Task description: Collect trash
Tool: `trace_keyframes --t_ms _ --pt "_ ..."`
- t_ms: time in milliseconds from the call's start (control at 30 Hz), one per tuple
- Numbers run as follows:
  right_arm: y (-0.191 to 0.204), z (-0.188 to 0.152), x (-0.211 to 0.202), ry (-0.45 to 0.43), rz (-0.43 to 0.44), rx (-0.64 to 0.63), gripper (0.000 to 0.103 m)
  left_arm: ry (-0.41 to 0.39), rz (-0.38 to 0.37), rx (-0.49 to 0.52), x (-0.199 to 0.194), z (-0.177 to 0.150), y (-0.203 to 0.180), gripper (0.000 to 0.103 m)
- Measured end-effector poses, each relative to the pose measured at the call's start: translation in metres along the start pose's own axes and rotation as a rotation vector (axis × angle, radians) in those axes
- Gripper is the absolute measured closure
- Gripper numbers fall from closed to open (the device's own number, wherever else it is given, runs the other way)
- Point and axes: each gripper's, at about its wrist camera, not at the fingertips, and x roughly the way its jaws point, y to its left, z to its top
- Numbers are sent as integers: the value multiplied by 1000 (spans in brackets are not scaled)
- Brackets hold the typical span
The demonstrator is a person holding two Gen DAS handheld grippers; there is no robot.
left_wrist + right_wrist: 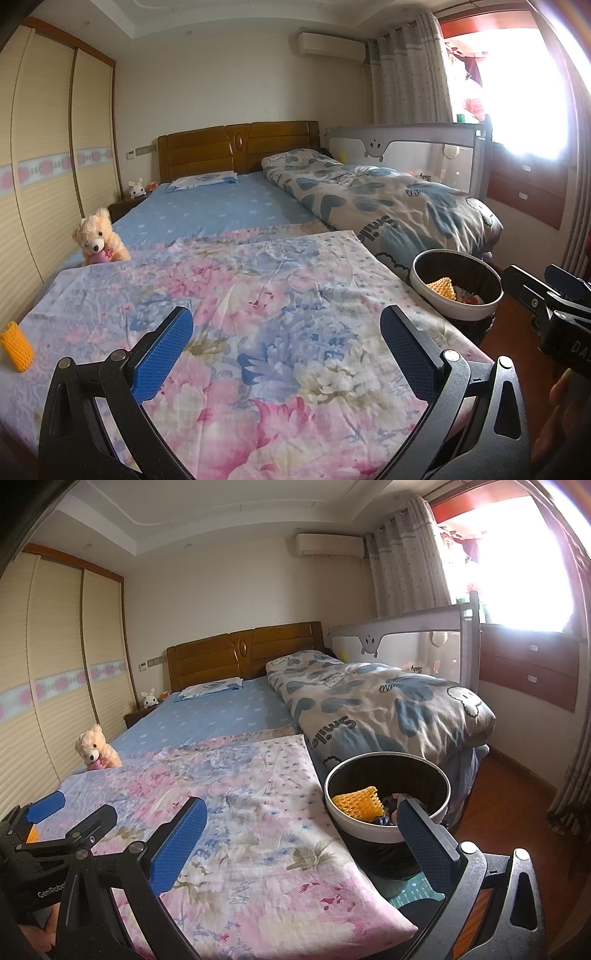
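Observation:
A yellow foam net sleeve [16,346] lies on the floral quilt [258,295] near the bed's left edge. A round bin [456,286] with a white rim stands at the bed's right side; it holds another yellow foam net [356,800] and dark wrappers. My left gripper [284,339] hovers open over the quilt with nothing between its blue pads. My right gripper [301,834] is open too, empty, its right finger [417,830] in front of the bin's [388,794] rim. In the right wrist view the sleeve [32,833] peeks out behind the left gripper's finger.
A teddy bear [99,238] sits at the left bed edge by the wardrobe [44,166]. A folded grey duvet [388,195] lies on the right half, with a bed rail [413,147] behind. Wooden floor [517,794] runs to the right of the bin.

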Motion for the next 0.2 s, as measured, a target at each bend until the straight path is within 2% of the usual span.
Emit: trace_keyframes --t_ms 200 --pt "0 2 4 8 8 -1 0 3 0 -1 0 -1 0 0"
